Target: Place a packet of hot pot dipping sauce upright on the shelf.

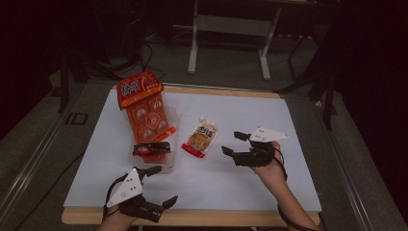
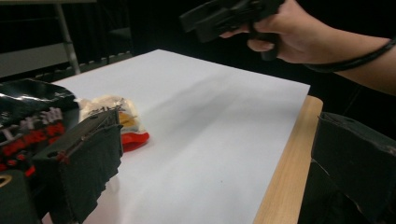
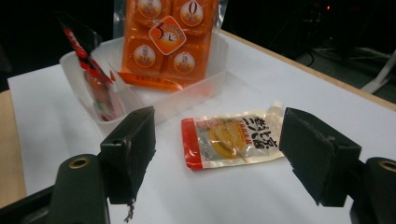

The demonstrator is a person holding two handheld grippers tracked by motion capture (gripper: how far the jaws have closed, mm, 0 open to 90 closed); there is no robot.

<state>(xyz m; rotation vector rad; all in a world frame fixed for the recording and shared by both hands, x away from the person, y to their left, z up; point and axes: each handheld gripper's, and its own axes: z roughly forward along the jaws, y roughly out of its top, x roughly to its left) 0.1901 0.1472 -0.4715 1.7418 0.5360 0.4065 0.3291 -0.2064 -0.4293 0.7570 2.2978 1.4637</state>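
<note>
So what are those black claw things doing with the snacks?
A person holds a gripper in each hand over a table covered with white paper. The right gripper has its fingers open, with the small see-through snack packet lying flat on the paper ahead between them, not yet touched. A clear plastic tray already holds a big orange pack and a dark red-and-black packet. The left gripper is open near the table's front edge, holding nothing.

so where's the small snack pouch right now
The pouch lies flat on the white sheet mid-table in the high view, just right of the clear tray, with the right gripper open beside it.
</note>
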